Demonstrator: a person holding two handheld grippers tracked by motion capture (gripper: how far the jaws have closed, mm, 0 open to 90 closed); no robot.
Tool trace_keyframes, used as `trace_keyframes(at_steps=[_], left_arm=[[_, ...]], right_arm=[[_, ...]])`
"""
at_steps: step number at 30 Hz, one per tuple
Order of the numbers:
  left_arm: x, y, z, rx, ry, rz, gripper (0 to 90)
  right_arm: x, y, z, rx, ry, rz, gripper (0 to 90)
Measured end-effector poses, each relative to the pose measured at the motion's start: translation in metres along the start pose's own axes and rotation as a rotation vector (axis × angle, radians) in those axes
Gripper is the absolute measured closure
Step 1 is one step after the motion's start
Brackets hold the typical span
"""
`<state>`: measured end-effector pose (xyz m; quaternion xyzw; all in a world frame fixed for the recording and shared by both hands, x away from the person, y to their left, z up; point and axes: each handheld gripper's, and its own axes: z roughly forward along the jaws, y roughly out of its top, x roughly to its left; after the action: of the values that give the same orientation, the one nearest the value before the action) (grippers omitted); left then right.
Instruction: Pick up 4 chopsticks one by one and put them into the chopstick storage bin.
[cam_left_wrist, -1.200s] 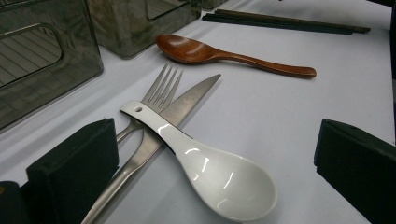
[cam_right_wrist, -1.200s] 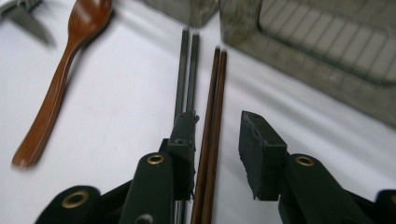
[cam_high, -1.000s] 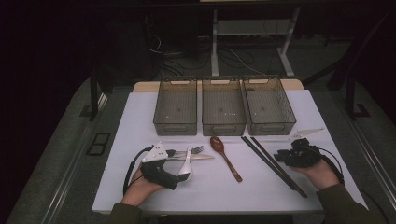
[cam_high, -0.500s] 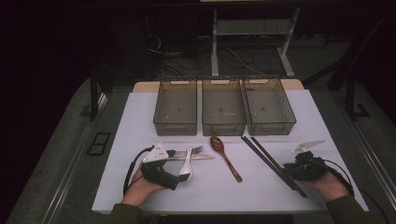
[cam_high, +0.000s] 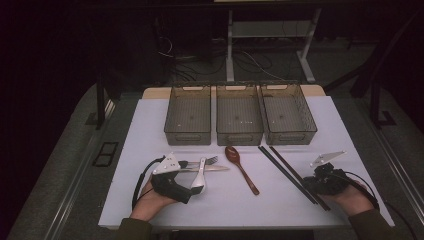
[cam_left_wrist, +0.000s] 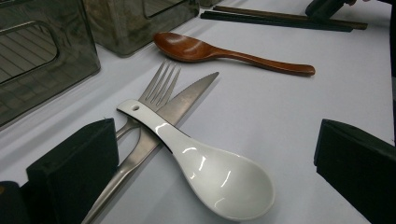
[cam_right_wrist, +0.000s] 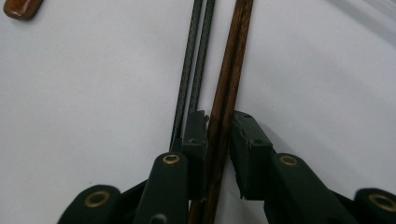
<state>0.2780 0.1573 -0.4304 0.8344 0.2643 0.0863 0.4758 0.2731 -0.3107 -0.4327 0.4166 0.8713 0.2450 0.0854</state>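
Black two-jaw claws (cam_right_wrist: 219, 154) with brass-coloured rivets, grey three-cornered top plates, trailing black cables, olive sleeves (cam_high: 134, 229).

Brown chopsticks (cam_right_wrist: 229, 88): a pair of thin, glossy wooden sticks, laid side by side and touching, flat on the white table. In the high view the pair (cam_high: 295, 172) ran diagonally from just before the right-hand bin toward the near right edge, parallel to and just right of a black pair. Its near end lay between two black jaws.
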Motion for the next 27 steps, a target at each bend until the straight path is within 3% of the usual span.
trace_keyframes(at_steps=[5,11,17,20,22,27], left_arm=[[0.000,0.000,0.000,0.000,0.000,0.000,0.0],[0.000,0.000,0.000,0.006,-0.001,0.003,0.0],[0.000,0.000,0.000,0.004,-0.001,0.003,0.0],[0.000,0.000,0.000,0.006,-0.002,0.000,0.0],[0.000,0.000,0.001,0.006,-0.003,-0.002,0.0],[-0.001,0.000,0.002,0.001,-0.004,-0.008,0.0]], right_arm=[[-0.004,0.000,-0.002,0.012,-0.027,-0.015,76.0],[-0.018,-0.003,-0.005,0.020,-0.057,0.004,76.5],[-0.023,-0.005,-0.005,0.009,-0.034,0.017,75.0],[-0.028,-0.003,-0.012,-0.062,0.021,0.046,69.5],[-0.029,-0.001,-0.014,-0.078,0.035,0.060,68.8],[-0.037,0.006,-0.011,-0.104,0.022,0.053,74.4]])
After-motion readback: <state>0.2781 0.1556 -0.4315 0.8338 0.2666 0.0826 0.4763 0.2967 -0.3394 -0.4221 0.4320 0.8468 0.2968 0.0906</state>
